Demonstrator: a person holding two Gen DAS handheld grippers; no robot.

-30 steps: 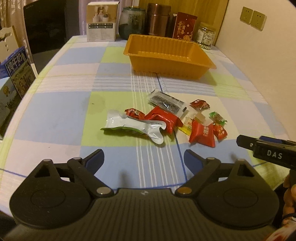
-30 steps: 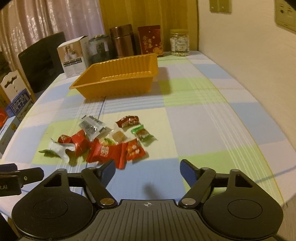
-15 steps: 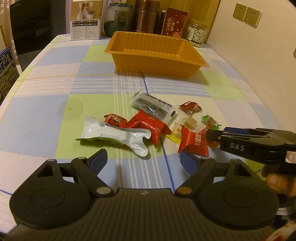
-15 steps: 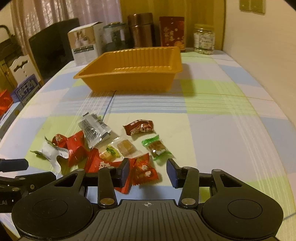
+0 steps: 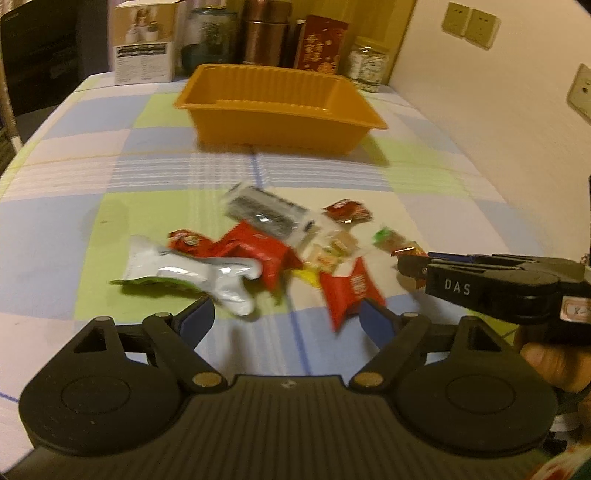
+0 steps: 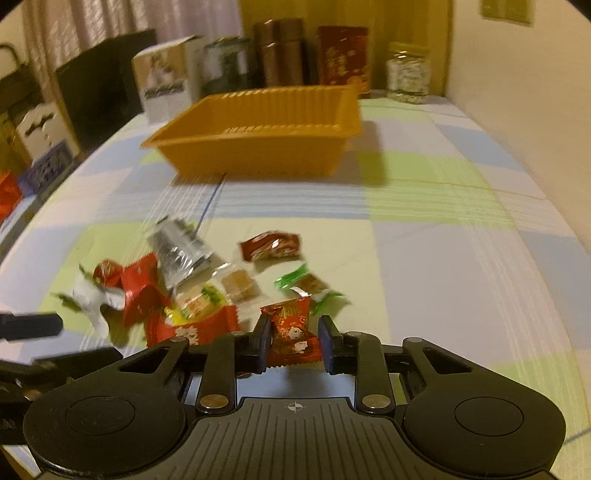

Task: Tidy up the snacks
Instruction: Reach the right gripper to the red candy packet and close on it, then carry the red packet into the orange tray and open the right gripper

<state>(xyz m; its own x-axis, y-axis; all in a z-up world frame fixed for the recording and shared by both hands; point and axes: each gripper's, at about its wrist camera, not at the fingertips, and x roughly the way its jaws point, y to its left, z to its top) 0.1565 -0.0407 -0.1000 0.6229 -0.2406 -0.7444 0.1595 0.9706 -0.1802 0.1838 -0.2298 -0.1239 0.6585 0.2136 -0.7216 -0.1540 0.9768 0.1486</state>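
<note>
A pile of wrapped snacks lies on the checked tablecloth (image 5: 92, 221) in front of an orange tray (image 5: 280, 107) (image 6: 258, 129). My right gripper (image 6: 293, 343) (image 5: 406, 264) is at the pile's right end. Its jaws are closing, and both pads press a small red candy packet (image 6: 291, 330) between them. My left gripper (image 5: 286, 314) stands open just short of the pile. A silver-white pouch (image 5: 184, 269) lies ahead of its left finger, and a red packet (image 5: 347, 291) sits by its right finger. One of its fingers (image 6: 33, 326) shows at the left edge of the right wrist view.
A white box (image 5: 144, 44), a dark jar (image 5: 208, 40), copper tins (image 5: 264, 33), a red tin (image 5: 321, 44) and a glass jar (image 5: 369, 66) line the table's far edge. A wall (image 5: 498, 129) runs along the right. A hand (image 5: 546, 362) holds the right gripper.
The right jaws have narrowed from wide apart onto the red candy packet. Both grippers have moved forward and down towards the pile, and the right gripper now reaches further into the left wrist view.
</note>
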